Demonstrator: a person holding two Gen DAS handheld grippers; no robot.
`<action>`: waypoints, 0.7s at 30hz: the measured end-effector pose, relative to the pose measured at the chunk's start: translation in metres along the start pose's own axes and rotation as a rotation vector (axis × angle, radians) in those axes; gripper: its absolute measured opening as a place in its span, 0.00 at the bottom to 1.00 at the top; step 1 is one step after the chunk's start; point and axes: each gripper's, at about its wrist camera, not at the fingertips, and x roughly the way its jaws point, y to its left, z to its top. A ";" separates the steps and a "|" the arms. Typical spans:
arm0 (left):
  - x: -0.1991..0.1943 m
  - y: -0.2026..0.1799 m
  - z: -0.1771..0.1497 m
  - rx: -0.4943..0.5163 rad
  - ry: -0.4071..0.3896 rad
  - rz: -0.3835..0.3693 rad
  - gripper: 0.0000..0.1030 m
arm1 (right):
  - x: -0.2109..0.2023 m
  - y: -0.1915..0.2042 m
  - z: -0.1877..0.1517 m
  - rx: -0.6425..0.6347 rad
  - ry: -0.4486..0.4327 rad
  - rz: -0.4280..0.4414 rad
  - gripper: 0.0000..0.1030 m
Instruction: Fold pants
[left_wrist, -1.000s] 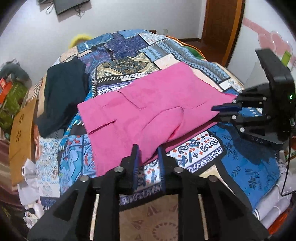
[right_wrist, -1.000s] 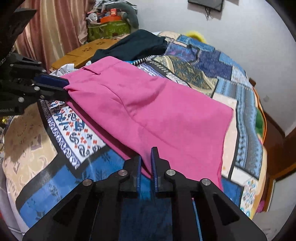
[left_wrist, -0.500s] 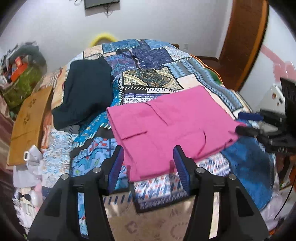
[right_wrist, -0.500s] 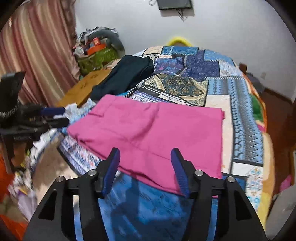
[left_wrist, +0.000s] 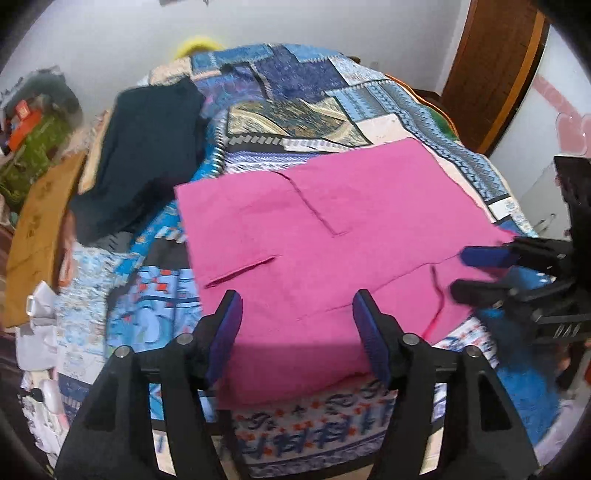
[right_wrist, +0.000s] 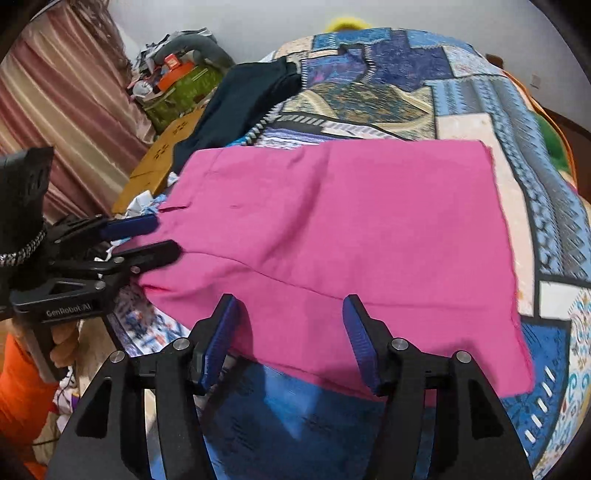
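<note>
The pink pants (left_wrist: 332, 236) lie folded flat on the patchwork bedspread (left_wrist: 306, 81); they also show in the right wrist view (right_wrist: 351, 229). My left gripper (left_wrist: 295, 332) is open and empty, its fingers over the near edge of the pants. It appears from the side in the right wrist view (right_wrist: 147, 236), at the pants' left edge. My right gripper (right_wrist: 291, 336) is open and empty over the near edge of the pants. It appears in the left wrist view (left_wrist: 476, 273), at the pants' right corner.
A dark navy garment (left_wrist: 147, 155) lies on the bed's far left, also seen in the right wrist view (right_wrist: 236, 99). A brown cardboard box (left_wrist: 37, 229) and clutter stand left of the bed. A wooden door (left_wrist: 491, 66) is at the far right. A striped curtain (right_wrist: 55, 110) hangs left.
Both grippers were shut on the pants a second ago. They have let go, opened wide and drawn back, and the pants now lie flatter on the bed.
</note>
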 end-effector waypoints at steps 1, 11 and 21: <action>-0.001 0.002 -0.001 0.001 -0.001 0.010 0.64 | -0.002 -0.005 -0.002 0.005 0.002 -0.013 0.53; -0.010 0.023 -0.016 -0.062 -0.009 -0.013 0.70 | -0.028 -0.047 -0.025 0.072 -0.004 -0.062 0.51; -0.018 0.020 -0.028 -0.034 -0.055 0.025 0.75 | -0.040 -0.069 -0.034 0.120 -0.015 -0.113 0.50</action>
